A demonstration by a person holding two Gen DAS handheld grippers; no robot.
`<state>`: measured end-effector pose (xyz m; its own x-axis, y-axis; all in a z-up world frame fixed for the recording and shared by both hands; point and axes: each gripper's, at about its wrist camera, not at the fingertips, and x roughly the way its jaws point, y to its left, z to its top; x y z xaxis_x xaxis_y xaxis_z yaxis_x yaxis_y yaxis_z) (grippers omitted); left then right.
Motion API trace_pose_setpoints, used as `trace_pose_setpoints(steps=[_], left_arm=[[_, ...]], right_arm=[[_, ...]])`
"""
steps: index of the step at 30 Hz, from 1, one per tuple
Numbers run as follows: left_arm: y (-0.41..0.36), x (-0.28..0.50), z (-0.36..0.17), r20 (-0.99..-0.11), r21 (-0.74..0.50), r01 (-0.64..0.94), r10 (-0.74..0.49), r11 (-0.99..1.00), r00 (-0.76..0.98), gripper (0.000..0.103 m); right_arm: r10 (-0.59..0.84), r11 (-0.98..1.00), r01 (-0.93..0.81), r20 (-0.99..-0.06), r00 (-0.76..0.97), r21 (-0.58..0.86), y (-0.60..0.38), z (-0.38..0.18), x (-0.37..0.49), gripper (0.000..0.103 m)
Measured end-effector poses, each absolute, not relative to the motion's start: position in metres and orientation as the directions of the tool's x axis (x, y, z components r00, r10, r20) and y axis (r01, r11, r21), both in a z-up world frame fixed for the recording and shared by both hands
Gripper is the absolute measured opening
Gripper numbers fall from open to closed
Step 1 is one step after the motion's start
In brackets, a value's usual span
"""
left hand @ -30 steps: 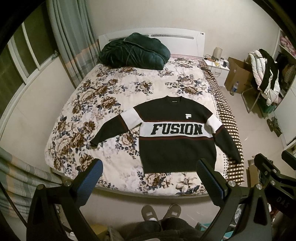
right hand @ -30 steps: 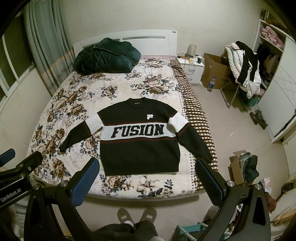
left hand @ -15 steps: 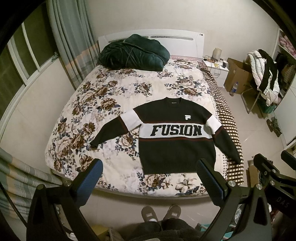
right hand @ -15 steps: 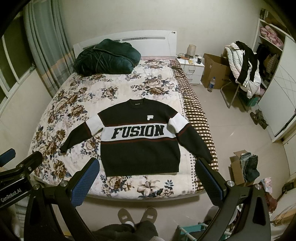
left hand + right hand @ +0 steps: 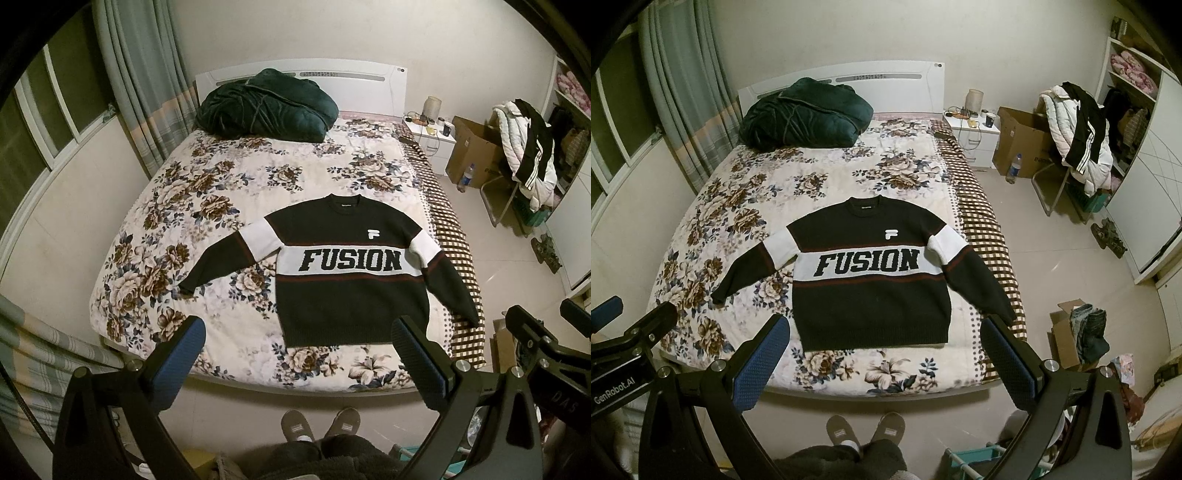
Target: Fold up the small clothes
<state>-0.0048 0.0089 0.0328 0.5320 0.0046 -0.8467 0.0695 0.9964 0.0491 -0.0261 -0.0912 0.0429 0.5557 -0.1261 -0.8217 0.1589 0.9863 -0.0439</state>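
I read "FUSION" and a small Fila logo on the sweater (image 5: 351, 273) lying flat on the bed (image 5: 207, 199) — collar tag too small to read. Left gripper (image 5: 295, 354) and right gripper (image 5: 882, 354) hang above the bed's foot, jaws spread, empty.

— What can be read ahead of the grippers?

— "FUSION", in big black block letters on the white band across the chest of the sweater (image 5: 871, 273), straight ahead between the right gripper's (image 5: 886, 354) spread fingers. Above the word, toward its right end, sits a small white "F" logo (image 5: 891, 234).

— Anything on the tools themselves?

— Yes. "GenRobot.AI" in pale letters on the black body of the left gripper (image 5: 617, 387), seen at the left of the right wrist view. In the left wrist view, "DAS" shows on the dark body of the other tool at the lower right edge.

— The neck label?

— Too small to read.
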Motion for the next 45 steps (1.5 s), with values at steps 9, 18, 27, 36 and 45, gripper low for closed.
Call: trace_pose_setpoints(steps=[9,18,27,36,45], left_arm=[[0.006,-0.005,0.033,-0.846,0.050,0.074,0.003,0.996,0.533,0.103],[-0.019,0.030,0.028,-0.842,0.073,0.086,0.016,0.994,0.539,0.103],[-0.057,0.119,-0.053,-0.862,0.081,0.072,0.033,0.994,0.506,0.103],[-0.131,0.207,-0.210,-0.922,0.148,0.019,0.131,0.989,0.364,0.103],[-0.198,0.263,-0.414,-0.965,0.207,0.050,0.196,0.977,0.176,0.103]], right_arm=[[-0.126,0.986,0.162,-0.822,0.555,-0.042,-0.093,0.040,-0.026,0.103],[-0.112,0.976,0.218,-0.845,0.523,0.006,-0.091,0.037,-0.014,0.103],[-0.126,0.839,0.524,-0.881,0.455,0.150,-0.219,-0.066,0.035,0.103],[-0.040,0.539,0.785,-0.922,0.386,0.305,-0.438,-0.281,0.079,0.103],[0.084,0.064,0.876,-0.878,0.472,0.477,-0.567,-0.538,0.094,0.103]])
